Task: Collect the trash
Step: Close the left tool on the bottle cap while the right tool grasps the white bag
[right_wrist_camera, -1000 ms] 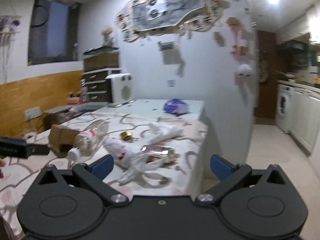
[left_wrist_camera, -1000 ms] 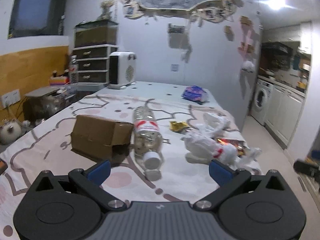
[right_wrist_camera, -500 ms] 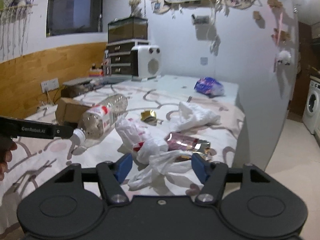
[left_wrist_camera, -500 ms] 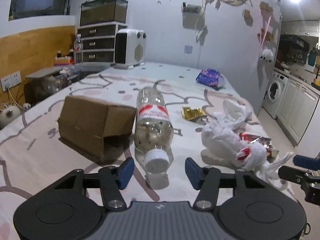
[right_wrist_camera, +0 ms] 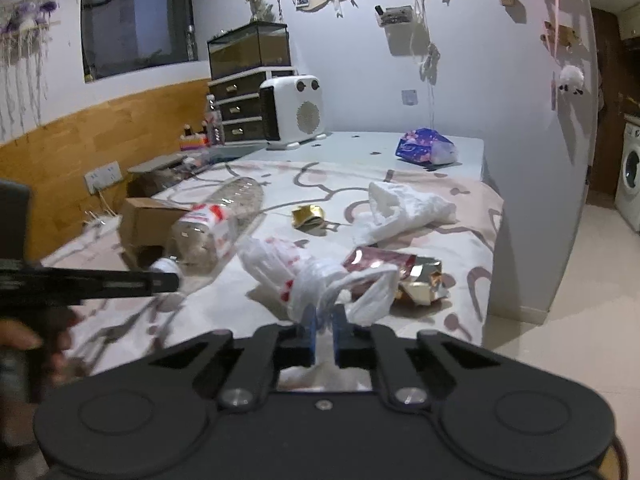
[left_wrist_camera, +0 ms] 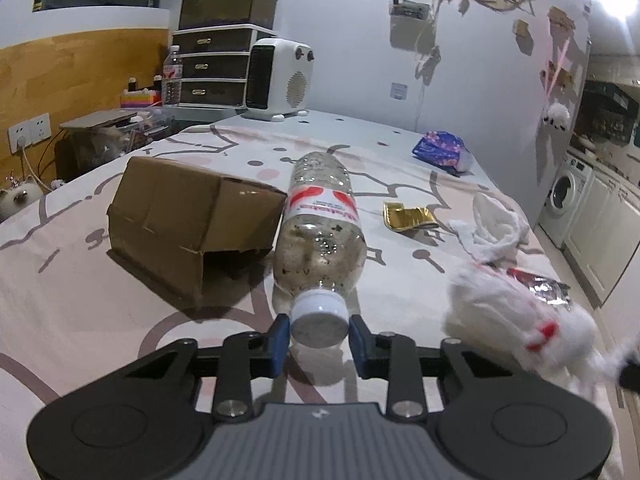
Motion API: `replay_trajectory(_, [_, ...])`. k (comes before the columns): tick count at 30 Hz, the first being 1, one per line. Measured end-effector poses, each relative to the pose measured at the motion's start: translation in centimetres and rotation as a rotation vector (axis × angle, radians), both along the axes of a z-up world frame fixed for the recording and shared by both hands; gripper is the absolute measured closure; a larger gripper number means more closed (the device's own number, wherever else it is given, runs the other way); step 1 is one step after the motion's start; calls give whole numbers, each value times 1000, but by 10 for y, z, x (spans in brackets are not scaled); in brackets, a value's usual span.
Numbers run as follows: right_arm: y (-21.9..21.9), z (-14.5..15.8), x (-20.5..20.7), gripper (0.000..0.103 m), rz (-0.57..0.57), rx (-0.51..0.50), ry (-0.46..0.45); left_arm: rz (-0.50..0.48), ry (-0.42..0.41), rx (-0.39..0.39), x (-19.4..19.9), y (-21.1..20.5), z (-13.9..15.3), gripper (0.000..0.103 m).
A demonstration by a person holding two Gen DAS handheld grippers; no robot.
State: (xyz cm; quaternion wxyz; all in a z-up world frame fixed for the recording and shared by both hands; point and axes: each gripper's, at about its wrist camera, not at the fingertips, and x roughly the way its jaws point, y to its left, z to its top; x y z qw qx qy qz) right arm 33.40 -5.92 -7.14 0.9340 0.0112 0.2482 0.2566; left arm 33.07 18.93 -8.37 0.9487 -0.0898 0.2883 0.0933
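Left gripper (left_wrist_camera: 319, 339): your jaws have just closed from wide onto the white cap of the plastic bottle (left_wrist_camera: 320, 236), lying mid-bed beside the cardboard box (left_wrist_camera: 188, 220).

Right gripper (right_wrist_camera: 324, 334): just clamped on the white plastic bag (right_wrist_camera: 304, 276) near the bed's (right_wrist_camera: 468, 208) right edge.

Both pieces look ready to lift.
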Motion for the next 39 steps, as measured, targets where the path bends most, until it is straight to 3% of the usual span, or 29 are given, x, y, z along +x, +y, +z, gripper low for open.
replay_trajectory(12, [-5, 16, -97, 94, 112, 44, 18, -11, -24, -16, -22, 1, 4, 70])
replay_trajectory(15, [-11, 16, -111, 81, 109, 51, 26, -28, -22, -46, -42, 2, 5, 70])
replay_trajectory(21, [-23, 20, -132, 64, 87, 42, 11, -83, -16, -92, -95, 3, 4, 70])
replay_trajectory(24, [-28, 29, -144, 50, 90, 19, -35, -114, -3, -81, -117, 0, 6, 70])
replay_trajectory(26, [-29, 38, -148, 33, 84, 4, -91, -124, 6, -67, -128, -2, 7, 70])
replay_trajectory(29, [-26, 42, -138, 24, 66, -7, -120, -122, 17, -69, -139, -4, 7, 70])
replay_trajectory(31, [-22, 36, -119, 24, 53, -5, -87, -110, 15, -70, -142, -6, 7, 64])
replay_trajectory(33, [-18, 24, -101, 24, 29, -7, -43, -87, 14, -62, -141, -7, 7, 39])
replay_trajectory(35, [-13, 9, -86, 24, -2, -14, -7, -66, 2, -41, -139, -11, 7, 31])
replay_trajectory(39, [-5, -17, -73, 24, -7, 14, 56, -49, -7, -50, -126, -12, 5, 30])
